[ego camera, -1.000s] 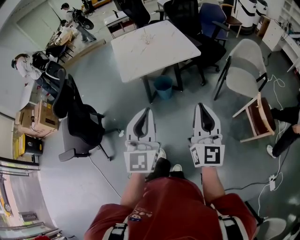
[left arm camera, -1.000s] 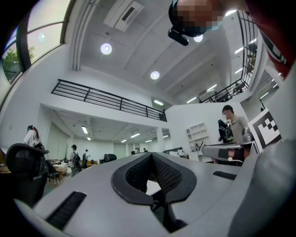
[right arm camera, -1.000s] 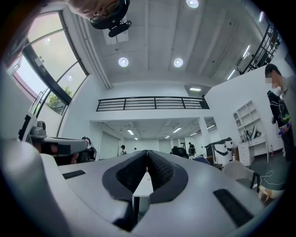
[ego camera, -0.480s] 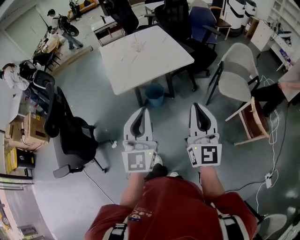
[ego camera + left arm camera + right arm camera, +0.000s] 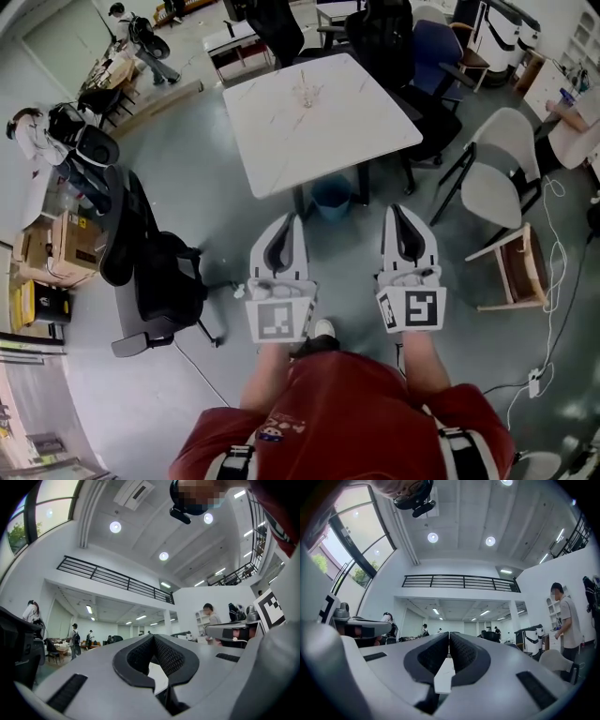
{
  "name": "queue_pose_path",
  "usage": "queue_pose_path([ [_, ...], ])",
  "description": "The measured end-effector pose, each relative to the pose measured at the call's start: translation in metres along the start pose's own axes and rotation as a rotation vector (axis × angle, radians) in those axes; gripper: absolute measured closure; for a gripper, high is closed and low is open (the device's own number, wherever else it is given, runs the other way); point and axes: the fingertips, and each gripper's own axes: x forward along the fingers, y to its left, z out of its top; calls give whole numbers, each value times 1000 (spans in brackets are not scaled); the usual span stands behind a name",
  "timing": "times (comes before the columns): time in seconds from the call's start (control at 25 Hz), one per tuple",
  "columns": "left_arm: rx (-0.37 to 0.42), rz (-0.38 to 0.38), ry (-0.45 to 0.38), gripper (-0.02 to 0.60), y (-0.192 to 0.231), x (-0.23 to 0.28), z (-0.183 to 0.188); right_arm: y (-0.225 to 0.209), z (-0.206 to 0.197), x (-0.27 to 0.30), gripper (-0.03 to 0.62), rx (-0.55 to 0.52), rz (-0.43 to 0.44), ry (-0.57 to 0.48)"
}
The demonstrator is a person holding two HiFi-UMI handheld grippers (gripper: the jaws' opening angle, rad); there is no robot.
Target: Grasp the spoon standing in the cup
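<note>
A small pale thing is seen on the white worktop, well ahead of both tools and apart from them. It is too small to be told for certain as cup or spoon.

The left tool is held low in front of the person, its jaws brought together at the tips, with nothing between them. The right tool is held just beside it, level with it, and is likewise closed on nothing. Both point toward the near edge of the worktop, and neither reaches it. In the gripper views only ceiling lights, a railed balcony and distant people are seen beyond the closed tips.

A blue bin stands under the worktop's near edge, ahead of the tools and between them. A black office chair stands on the grey floor to the left of the left tool. A white chair is placed to the right of the right tool, and a wooden chair is seen nearer, right of that tool. Cardboard boxes are stacked far to the left. Behind the tools, the person's red shorts and one shoe are seen.
</note>
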Motion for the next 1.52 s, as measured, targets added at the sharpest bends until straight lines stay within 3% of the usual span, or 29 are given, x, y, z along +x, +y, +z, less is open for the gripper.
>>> queue_pose_path([
  [0.6, -18, 13, -29, 572, 79, 41, -9, 39, -6, 80, 579, -7, 14, -25],
  [0.92, -34, 10, -46, 572, 103, 45, -9, 54, -2, 96, 579, -54, 6, -28],
  [1.52, -22, 48, -45, 572, 129, 66, -18, 64, -17, 139, 579, -38, 51, -24],
])
